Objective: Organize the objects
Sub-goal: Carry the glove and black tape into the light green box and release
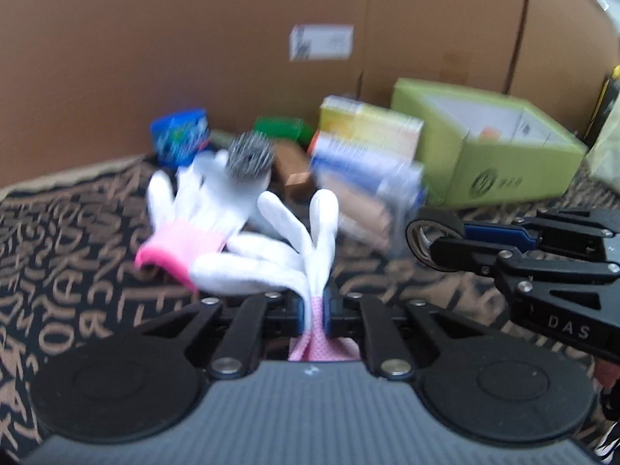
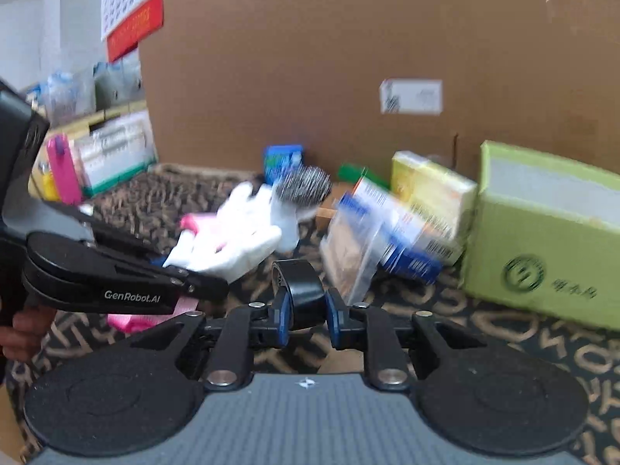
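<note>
Left wrist view. Your left tool [image 1: 314, 306] sits at lower centre, its blue pads clenched on the pink cuff of a white glove [image 1: 286, 248], whose fingers fan up and to the left above the jaws. A second white glove [image 1: 193, 201] with a pink cuff lies just beyond on the patterned desk cover [image 1: 69, 271], touching the first. A grey steel scourer [image 1: 250, 155] rests on that second glove's upper edge. Behind stand a blue tub [image 1: 182, 139], a green item [image 1: 283, 128], a yellow box [image 1: 372, 128], a blue-and-white packet [image 1: 368, 182] and an open green carton [image 1: 488, 147], all before a cardboard wall [image 1: 193, 38]. Your right tool [image 1: 430, 244] enters from the right edge, grasping a black tape roll [image 1: 434, 232].

Right wrist view. Your right tool [image 2: 306, 310] is at lower centre, its pads closed against both sides of the black tape roll [image 2: 300, 286], held upright above the desk cover [image 2: 503, 341]. Your left tool [image 2: 217, 285] reaches in from the left; its fingertips are hidden, but pink cuff fabric shows beneath it. The white gloves [image 2: 240, 240] lie behind it, the scourer [image 2: 304, 190] beyond them. The packet [image 2: 387, 232] leans against the yellow box [image 2: 430, 193], beside the green carton [image 2: 542, 252] at right. A red calendar [image 2: 131, 4] hangs at upper left.
</note>
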The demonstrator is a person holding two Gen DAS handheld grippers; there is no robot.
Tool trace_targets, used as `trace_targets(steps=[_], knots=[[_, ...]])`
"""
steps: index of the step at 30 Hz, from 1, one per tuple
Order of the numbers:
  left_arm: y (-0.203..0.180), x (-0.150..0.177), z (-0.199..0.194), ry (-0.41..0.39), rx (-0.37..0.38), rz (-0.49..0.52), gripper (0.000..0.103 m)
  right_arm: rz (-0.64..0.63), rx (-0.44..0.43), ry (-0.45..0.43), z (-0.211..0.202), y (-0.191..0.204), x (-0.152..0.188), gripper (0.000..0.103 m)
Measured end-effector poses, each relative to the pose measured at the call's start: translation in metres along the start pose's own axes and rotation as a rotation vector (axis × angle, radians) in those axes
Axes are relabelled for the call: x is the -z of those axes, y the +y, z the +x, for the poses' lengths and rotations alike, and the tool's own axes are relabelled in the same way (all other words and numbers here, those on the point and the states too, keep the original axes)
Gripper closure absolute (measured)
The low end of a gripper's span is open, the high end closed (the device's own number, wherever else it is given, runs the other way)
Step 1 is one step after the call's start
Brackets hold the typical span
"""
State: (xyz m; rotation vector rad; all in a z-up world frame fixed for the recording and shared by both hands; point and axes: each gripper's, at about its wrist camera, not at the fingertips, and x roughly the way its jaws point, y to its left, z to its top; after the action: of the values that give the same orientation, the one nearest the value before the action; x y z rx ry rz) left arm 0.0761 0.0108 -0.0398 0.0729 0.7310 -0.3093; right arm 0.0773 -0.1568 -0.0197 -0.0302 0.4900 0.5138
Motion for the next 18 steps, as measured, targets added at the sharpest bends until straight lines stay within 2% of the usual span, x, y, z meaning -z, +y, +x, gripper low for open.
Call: trace_targets(steps=[5, 10, 14, 18], knots=[[-0.031, -0.043, -0.017, -0.103, 0.083, 0.021, 0.094, 0.012, 0.075, -0.085, -0.032, -0.021, -0.025, 0.081], [-0.076, -0.088, -0.016, -0.18, 0.154, 0.07, 0.094, 0.042, 0.177, -0.146, -0.059, -0.057, -0.041, 0.081], [-0.116, -0.122, 0.001, -0.18, 0.223, 0.102, 0.094, 0.073, 0.275, -0.168, -0.079, -0.09, -0.05, 0.081], [-0.15, -0.146, 0.032, -0.165, 0.224, 0.135, 0.094, 0.086, 0.378, -0.163, -0.087, -0.124, -0.057, 0.081]])
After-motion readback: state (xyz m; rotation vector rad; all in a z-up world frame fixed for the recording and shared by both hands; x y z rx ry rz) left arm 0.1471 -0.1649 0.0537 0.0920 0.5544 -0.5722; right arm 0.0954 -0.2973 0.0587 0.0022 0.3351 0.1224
